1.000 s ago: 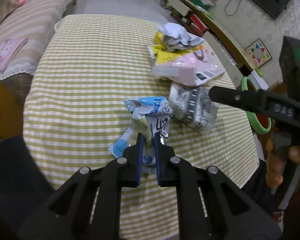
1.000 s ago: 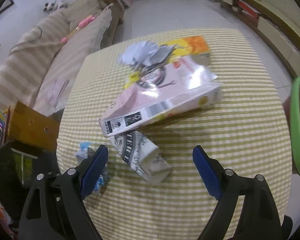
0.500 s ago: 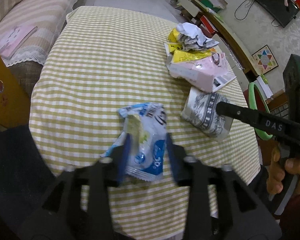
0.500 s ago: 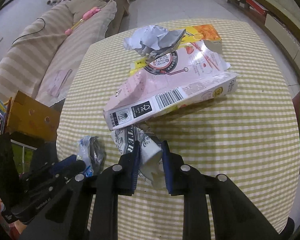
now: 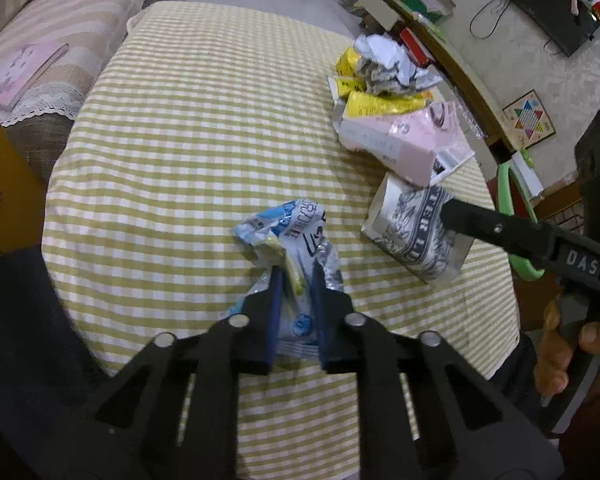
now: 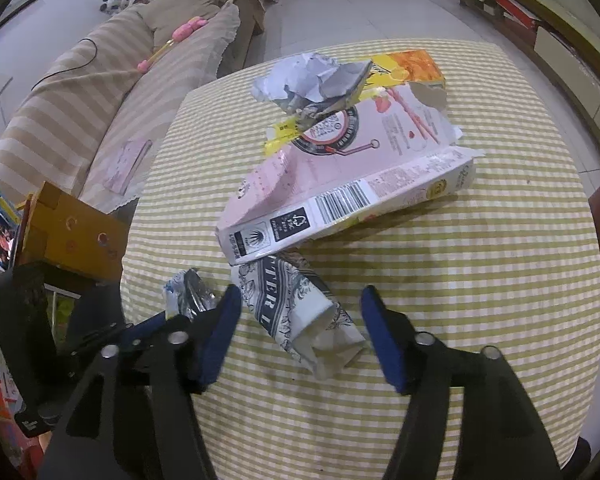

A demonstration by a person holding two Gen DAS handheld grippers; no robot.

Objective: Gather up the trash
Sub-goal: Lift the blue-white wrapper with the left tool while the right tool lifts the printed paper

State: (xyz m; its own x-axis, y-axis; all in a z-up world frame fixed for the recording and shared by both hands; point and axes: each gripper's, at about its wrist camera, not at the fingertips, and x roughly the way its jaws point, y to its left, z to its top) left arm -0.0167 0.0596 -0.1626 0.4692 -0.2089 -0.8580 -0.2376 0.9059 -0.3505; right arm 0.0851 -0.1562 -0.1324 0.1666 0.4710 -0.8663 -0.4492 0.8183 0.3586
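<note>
A crumpled blue and white snack wrapper (image 5: 296, 236) lies near the front of the checked table (image 5: 204, 128). My left gripper (image 5: 294, 276) is shut on its near part. A black-and-white printed carton (image 6: 300, 312) lies on its side between the open fingers of my right gripper (image 6: 302, 300), which straddles it without touching. In the left wrist view the carton (image 5: 412, 228) sits right of the wrapper. Behind it lie a pink box (image 6: 348, 176), a yellow box (image 6: 408, 68) and crumpled paper (image 6: 312, 80).
A green-rimmed bin (image 5: 512, 208) stands off the table's right edge. A striped sofa (image 6: 92, 96) is on the left and a wooden cabinet (image 6: 72, 232) stands by the table's left corner. Shelves line the far right wall.
My left gripper opened, then closed again on the wrapper. My right gripper closed on the carton half a second ago and has now opened wide around it.
</note>
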